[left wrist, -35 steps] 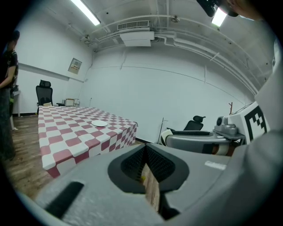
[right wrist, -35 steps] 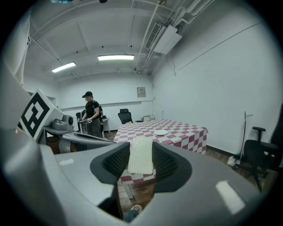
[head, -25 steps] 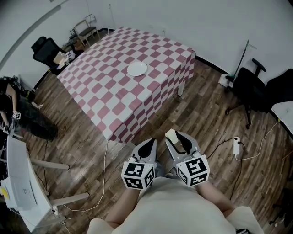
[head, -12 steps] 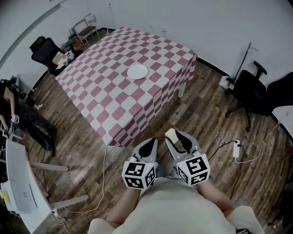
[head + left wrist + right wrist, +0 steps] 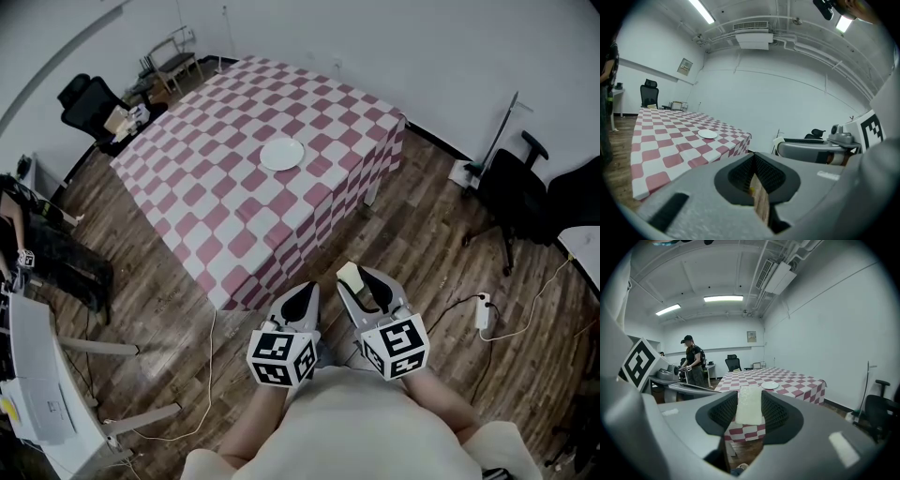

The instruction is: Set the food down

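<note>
Pale food clamped in right hand-held gripper (left hand-held gripper shut); checked table w/ plate ahead.

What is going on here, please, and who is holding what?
A person stands on the wooden floor, apart from the checked table, with a tool in each hand. The right tool is shut on a pale slab of food. The left tool is shut and seems empty. A white plate sits bare on the table; the food is not yet set down.
</note>
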A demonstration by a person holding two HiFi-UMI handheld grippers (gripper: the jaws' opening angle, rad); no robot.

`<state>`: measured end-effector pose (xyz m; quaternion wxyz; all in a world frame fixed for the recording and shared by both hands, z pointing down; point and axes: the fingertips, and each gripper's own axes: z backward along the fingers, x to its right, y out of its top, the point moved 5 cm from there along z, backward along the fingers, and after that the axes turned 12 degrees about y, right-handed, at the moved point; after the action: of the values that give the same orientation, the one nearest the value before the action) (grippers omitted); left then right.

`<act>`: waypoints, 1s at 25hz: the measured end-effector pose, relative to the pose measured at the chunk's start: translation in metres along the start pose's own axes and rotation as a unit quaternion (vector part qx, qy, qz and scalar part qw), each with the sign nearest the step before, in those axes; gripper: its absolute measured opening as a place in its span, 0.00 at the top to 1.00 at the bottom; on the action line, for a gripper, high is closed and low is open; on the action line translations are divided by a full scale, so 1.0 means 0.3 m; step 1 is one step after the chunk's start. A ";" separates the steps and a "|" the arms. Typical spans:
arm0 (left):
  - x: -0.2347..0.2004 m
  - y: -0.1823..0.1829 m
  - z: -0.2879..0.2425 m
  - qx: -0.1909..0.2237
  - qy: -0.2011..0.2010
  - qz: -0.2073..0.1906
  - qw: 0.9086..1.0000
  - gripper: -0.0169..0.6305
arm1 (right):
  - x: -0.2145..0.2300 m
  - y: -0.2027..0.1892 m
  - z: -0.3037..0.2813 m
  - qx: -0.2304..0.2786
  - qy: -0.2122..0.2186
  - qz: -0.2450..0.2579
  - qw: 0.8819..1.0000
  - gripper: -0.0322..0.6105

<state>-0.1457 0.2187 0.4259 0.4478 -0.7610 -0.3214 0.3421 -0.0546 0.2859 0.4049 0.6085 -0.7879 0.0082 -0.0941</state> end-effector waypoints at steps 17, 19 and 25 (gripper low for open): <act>-0.097 0.085 -0.135 0.001 0.014 0.014 1.000 0.96 | 0.100 0.069 -0.156 -0.006 0.014 0.006 1.000 0.69; -0.114 0.098 -0.151 0.001 0.017 0.016 1.000 0.96 | 0.110 0.079 -0.181 -0.009 0.017 0.007 1.000 0.69; -0.182 0.139 -0.201 0.002 0.024 0.023 0.999 0.96 | 0.135 0.112 -0.267 -0.012 0.024 0.011 1.000 0.69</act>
<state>-0.1198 0.1312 0.4232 0.4492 -0.7751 -0.2925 0.3346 -0.0241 0.1952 0.3975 0.5998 -0.7924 0.0325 -0.1058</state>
